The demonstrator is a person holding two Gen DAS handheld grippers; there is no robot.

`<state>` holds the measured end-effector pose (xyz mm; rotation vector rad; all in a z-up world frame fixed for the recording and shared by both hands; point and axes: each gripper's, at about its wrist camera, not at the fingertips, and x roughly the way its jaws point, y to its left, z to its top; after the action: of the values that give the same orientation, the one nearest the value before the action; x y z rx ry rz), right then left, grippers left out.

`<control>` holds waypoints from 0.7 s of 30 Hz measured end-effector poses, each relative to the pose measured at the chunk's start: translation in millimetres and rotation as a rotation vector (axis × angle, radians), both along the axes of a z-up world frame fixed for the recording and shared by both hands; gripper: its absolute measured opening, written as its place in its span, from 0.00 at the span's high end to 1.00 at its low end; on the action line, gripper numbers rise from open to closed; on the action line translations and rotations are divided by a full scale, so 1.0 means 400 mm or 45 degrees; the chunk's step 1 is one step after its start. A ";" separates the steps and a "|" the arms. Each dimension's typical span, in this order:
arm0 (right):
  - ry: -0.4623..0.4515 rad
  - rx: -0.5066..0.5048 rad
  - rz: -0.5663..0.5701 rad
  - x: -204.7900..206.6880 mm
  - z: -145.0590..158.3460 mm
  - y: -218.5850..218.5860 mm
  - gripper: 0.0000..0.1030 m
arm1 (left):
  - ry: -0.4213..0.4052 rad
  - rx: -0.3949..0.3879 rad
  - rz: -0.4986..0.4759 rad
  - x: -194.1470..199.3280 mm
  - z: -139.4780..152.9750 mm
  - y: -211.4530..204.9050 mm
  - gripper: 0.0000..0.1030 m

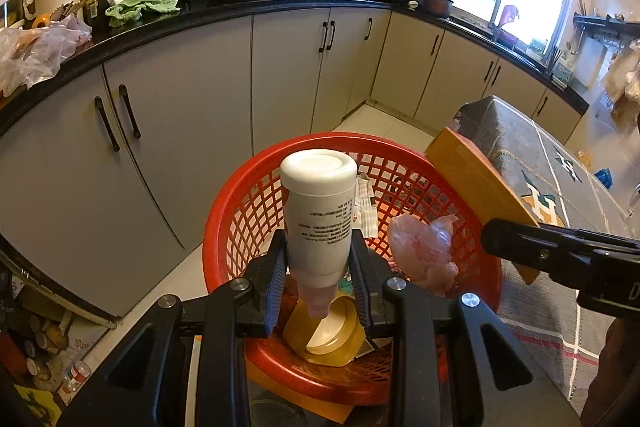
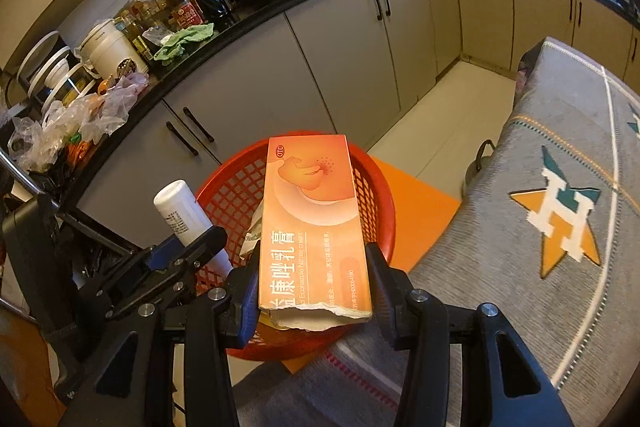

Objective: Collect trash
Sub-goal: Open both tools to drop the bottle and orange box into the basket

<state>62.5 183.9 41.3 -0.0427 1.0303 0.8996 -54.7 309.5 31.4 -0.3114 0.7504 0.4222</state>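
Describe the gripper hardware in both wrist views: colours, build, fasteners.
Both match: the left gripper and right gripper have matte black angular frames with cut-out slots, round silver bolt heads at the pivots, and blue ribbed pads lining the black fingers. No cables or sleeves show.

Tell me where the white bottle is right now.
The white bottle is clamped in the left gripper, over the red basket; in the right wrist view it sits left of the orange box.
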 end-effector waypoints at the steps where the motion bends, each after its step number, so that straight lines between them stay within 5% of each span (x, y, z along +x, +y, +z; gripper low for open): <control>1: 0.008 0.000 0.001 0.004 -0.004 0.004 0.50 | 0.003 -0.001 -0.001 0.003 -0.003 0.002 0.72; 14: 0.105 0.026 -0.020 0.039 -0.037 0.029 0.48 | 0.029 0.002 -0.012 0.025 -0.030 0.011 0.72; 21: 0.102 0.086 -0.028 0.034 -0.015 0.007 0.44 | 0.014 0.007 -0.022 0.021 -0.024 -0.001 0.52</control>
<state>76.2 186.5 35.2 0.0616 1.0717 0.9219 -46.2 309.0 21.9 -0.2973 0.7624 0.4101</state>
